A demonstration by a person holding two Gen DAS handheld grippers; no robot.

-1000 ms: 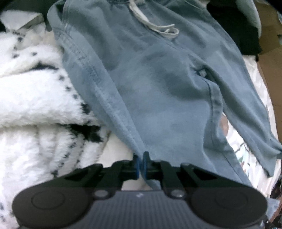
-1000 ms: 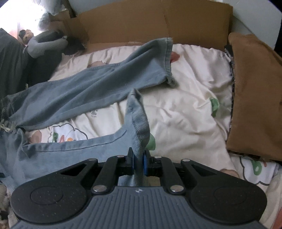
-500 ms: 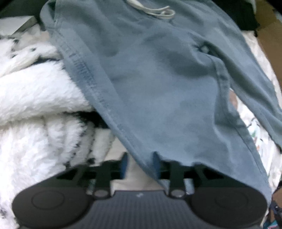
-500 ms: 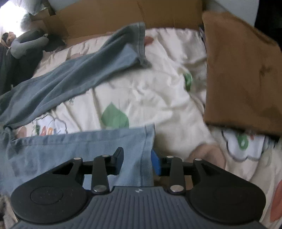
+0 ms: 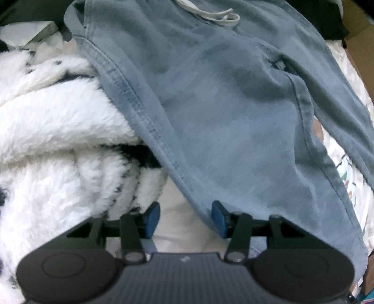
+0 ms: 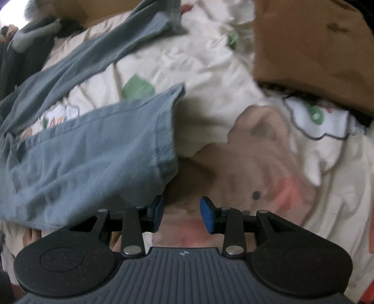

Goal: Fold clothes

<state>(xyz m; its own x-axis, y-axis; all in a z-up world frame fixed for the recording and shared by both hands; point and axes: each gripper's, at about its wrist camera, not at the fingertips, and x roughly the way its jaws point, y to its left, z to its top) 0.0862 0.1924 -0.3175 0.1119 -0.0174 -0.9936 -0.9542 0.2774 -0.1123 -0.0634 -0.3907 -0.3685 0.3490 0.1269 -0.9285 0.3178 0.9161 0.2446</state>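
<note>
Progress call: barely started, my read. The blue denim trousers [image 5: 233, 121] lie spread flat on the cartoon-print bedsheet [image 6: 210, 58], no fold in them that I can see: both legs splayed apart in a V, waist end far ahead of the left gripper [image 5: 185, 218], hem ends ahead of the right gripper [image 6: 181, 214]. Left to do, probably: bring one leg over the other, then fold lengthwise toward the waist. Whether other garments are queued I can't say; a white fleece with black flecks [image 5: 58, 131] is bunched up left of the left gripper, partly under the trousers' outer seam. Trousers themselves: soft washed denim, light blue, lying limp with shallow wrinkles, stitched side seam running diagonally away from the left gripper, white drawstring [image 5: 217, 16] at the far waistband, a small pocket opening up and right of the jaws. Near leg's hem [image 6: 168, 131] sits just ahead-left of the right gripper, cuff edge slightly curled; the far leg [image 6: 93, 53] runs off up-left, well apart from it. Brown cushion [image 6: 315, 46] far ahead-right. Left gripper: jaws opening, the trouser edge slack between them, lying against the right pad, not clamped. Right gripper: jaws parted, nothing between them but sheet, the cloth just beside the left pad, not gripped. Right-wrist view is blurred.
</note>
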